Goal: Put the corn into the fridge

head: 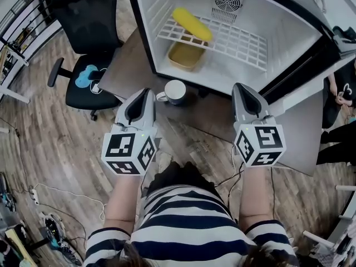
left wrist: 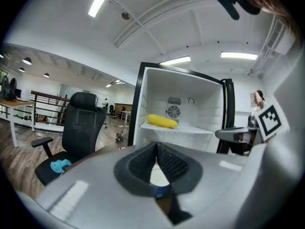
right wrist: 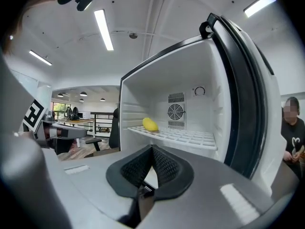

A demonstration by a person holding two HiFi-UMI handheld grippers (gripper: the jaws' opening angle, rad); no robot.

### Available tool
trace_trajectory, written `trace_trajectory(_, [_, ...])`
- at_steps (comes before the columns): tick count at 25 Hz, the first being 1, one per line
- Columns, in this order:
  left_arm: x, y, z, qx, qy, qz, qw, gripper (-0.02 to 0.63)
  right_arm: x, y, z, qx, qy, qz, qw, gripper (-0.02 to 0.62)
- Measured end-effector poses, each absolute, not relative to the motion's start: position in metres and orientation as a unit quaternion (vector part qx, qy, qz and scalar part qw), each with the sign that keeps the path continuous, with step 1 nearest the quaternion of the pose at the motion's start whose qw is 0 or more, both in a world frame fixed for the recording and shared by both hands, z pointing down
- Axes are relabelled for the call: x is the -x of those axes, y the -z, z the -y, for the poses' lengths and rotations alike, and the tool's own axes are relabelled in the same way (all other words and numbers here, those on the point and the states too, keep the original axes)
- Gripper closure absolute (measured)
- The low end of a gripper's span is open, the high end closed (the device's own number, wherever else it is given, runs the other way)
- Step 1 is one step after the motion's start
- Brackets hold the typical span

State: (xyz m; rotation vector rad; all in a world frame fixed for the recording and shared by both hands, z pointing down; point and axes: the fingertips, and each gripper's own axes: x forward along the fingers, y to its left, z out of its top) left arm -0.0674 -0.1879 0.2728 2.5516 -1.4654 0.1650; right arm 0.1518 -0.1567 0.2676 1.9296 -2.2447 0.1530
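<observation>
A yellow corn cob (head: 192, 24) lies on the white wire shelf (head: 239, 42) at the left of the open small fridge (head: 289, 35). It also shows in the left gripper view as the corn cob (left wrist: 162, 121) and in the right gripper view as the corn cob (right wrist: 150, 124). My left gripper (head: 147, 92) hovers in front of the fridge's left corner, its jaws shut (left wrist: 156, 146) with nothing held. My right gripper (head: 240, 88) hangs before the fridge's open front at the right, jaws shut (right wrist: 152, 148) and empty. Both are well short of the corn.
A white mug (head: 175, 91) stands on the table (head: 194, 124) just ahead of the left gripper. A yellowish tray (head: 186, 55) sits under the shelf. A black office chair (head: 89, 32) is to the left, the fridge door (head: 311, 71) and a person (right wrist: 290, 132) to the right.
</observation>
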Motion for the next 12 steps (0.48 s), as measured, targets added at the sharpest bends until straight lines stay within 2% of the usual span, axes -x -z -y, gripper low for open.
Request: trace_trajectory(12, [0.08, -0.292, 0.176, -0.851, -0.072, 0.507, 0.115, 0.606, -0.137, -0.299, 0.136, -0.634, -0.096, 0.762, 0.092, 0.6])
